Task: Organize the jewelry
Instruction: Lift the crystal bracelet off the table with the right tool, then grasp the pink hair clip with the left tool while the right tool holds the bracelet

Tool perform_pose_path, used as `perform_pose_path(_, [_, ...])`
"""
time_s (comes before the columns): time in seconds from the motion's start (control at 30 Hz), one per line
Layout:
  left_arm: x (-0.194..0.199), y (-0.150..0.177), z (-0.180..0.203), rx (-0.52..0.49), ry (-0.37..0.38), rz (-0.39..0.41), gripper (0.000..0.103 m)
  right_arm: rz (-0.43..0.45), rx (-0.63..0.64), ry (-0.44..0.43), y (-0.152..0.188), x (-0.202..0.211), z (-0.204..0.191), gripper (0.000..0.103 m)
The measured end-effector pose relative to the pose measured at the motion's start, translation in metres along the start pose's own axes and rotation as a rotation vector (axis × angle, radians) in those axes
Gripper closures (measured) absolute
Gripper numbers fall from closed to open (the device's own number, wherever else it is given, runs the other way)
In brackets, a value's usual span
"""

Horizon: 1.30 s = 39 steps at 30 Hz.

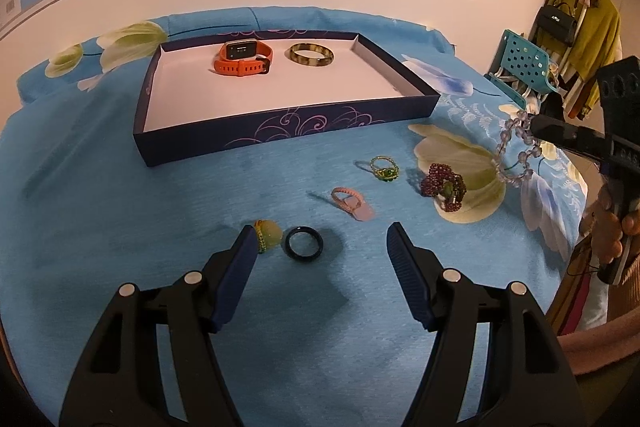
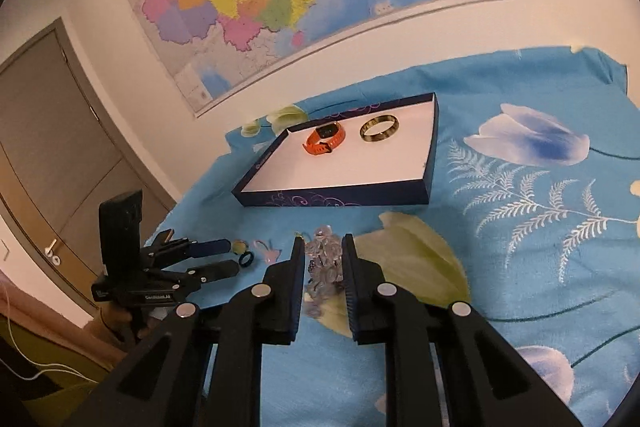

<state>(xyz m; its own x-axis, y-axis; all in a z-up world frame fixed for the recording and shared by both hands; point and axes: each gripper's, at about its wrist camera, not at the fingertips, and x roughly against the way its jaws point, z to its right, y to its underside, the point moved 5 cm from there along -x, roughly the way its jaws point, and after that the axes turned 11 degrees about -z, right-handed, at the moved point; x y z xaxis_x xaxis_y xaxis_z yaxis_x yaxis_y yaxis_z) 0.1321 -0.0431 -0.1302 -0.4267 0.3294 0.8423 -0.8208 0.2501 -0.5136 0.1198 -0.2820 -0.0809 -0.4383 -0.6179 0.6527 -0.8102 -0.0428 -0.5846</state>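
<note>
**Jewelry sorting: crystal bead bracelet lifted, several pieces not yet boxed.**

Left wrist view: your left hand-held gripper (image 1: 322, 241) hangs spread and empty over the black ring (image 1: 303, 243), apparently lined up for a later pick. The box (image 1: 280, 131) already holds the orange watch (image 1: 243, 59) and the mottled bangle (image 1: 311, 55), laid side by side, apart. On the blue bedspread (image 1: 120, 207) lie the green bead ring (image 1: 385, 169), pink ring (image 1: 348, 201) and garnet bracelet (image 1: 443, 187). At right, the crystal bead bracelet (image 1: 516, 151) dangles clear of the cloth from your right hand-held gripper (image 1: 538, 125).

Right wrist view: those jaws pinch the beads, strand bunched between them, so it likely carries to the box without snagging.
</note>
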Motion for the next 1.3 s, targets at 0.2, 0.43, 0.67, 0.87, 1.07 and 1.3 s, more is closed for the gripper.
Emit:
perform_pose_path(0.2, [-0.001, 0.002, 0.001, 0.001, 0.004, -0.001, 0.037, -0.092, -0.113, 0.115, 0.015, -0.023, 0.04, 0.083])
perform_pose_path(0.43, [0.0, 0.002, 0.001, 0.001, 0.012, 0.001, 0.037, -0.072, -0.163, 0.194, 0.025, -0.009, 0.062, 0.062])
perform_pose_path(0.67, [0.0, 0.001, 0.01, -0.024, 0.021, 0.006, 0.037, -0.127, 0.02, 0.231, 0.025, -0.032, 0.022, 0.052])
perform_pose_path(0.87, [0.004, 0.001, 0.02, -0.052, 0.023, 0.015, 0.037, -0.155, 0.049, 0.282, 0.019, -0.052, 0.021, 0.054])
perform_pose_path(1.07, [0.005, 0.0, 0.027, -0.071, 0.035, 0.021, 0.037, -0.166, 0.043, 0.308, 0.017, -0.057, 0.025, 0.081])
perform_pose_path(1.3, [0.004, -0.007, 0.033, -0.085, 0.039, 0.033, 0.037, -0.134, 0.048, 0.274, 0.014, -0.048, 0.021, 0.095])
